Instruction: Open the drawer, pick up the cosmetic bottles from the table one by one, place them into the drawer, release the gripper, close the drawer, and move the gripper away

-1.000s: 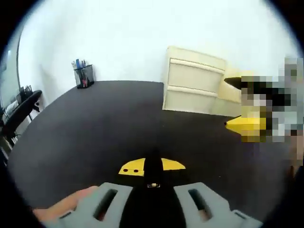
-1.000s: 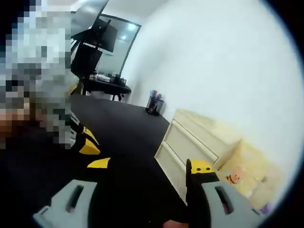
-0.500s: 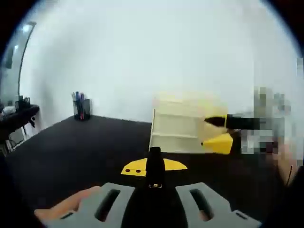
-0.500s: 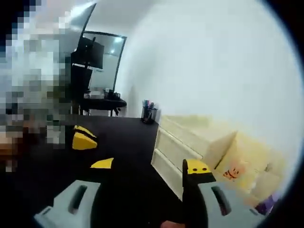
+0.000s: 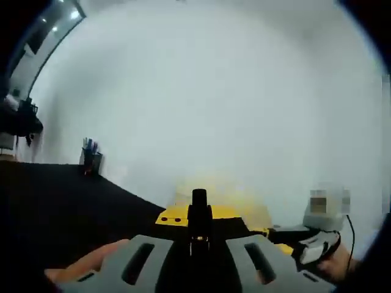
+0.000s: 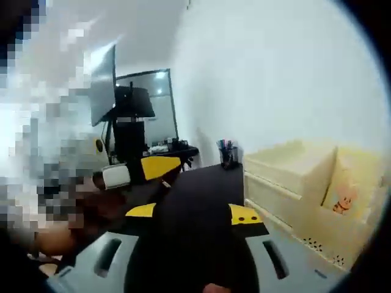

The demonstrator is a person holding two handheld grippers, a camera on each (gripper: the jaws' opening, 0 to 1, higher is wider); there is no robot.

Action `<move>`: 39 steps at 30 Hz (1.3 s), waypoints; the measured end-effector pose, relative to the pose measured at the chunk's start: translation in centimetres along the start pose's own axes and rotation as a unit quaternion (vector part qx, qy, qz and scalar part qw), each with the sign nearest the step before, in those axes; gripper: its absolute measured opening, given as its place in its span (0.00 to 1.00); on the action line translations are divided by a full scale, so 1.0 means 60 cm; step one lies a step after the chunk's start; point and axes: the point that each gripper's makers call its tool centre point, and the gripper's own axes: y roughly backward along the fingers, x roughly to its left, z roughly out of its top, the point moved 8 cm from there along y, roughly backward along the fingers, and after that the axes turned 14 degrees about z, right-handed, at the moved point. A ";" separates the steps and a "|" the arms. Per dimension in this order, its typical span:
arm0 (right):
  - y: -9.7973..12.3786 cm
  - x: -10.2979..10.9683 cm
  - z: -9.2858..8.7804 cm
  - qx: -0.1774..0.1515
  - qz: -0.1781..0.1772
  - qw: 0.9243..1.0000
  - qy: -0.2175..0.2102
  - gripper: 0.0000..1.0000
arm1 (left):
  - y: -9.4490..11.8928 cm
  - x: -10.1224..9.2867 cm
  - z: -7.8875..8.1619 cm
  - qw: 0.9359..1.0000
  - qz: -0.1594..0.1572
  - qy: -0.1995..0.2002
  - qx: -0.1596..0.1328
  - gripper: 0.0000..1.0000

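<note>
The drawer unit (image 6: 287,177) stands on the dark tabletop (image 6: 201,183), far and to the right of the right gripper (image 6: 192,215), its drawers shut; its long fronts face left. That gripper is nearer it, jaws spread and empty. The left gripper (image 5: 198,217) points up at the wall, jaws pressed together, the unit a pale blur beyond. Bottles: none identifiable.

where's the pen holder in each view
Left gripper view: pen holder at left of centre, on the black table's far edge against the white wall.
Right gripper view: centre, left of the cream drawer unit.
Shared landmark: that blurred drawer unit.
</note>
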 end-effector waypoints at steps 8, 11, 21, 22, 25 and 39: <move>0.029 0.008 -0.005 -0.037 0.143 0.987 -0.063 0.30 | 0.011 -0.032 0.010 0.991 -0.097 0.087 0.020 0.08; 0.020 0.025 -0.017 -0.036 0.188 0.979 -0.064 0.31 | 0.012 -0.041 0.017 0.986 -0.122 0.113 0.024 0.08; 0.021 0.019 -0.020 -0.120 0.252 0.949 -0.147 0.30 | 0.016 -0.064 0.018 0.972 -0.174 0.153 0.038 0.08; 0.022 0.016 -0.022 -0.123 0.254 0.947 -0.151 0.29 | 0.016 -0.066 0.017 0.972 -0.176 0.153 0.038 0.08; 0.021 0.017 -0.023 -0.127 0.261 0.944 -0.158 0.29 | 0.015 -0.075 0.010 0.971 -0.182 0.147 0.043 0.08; 0.018 0.034 -0.022 -0.137 0.296 0.932 -0.157 0.15 | 0.014 -0.088 0.002 0.961 -0.208 0.172 0.060 0.08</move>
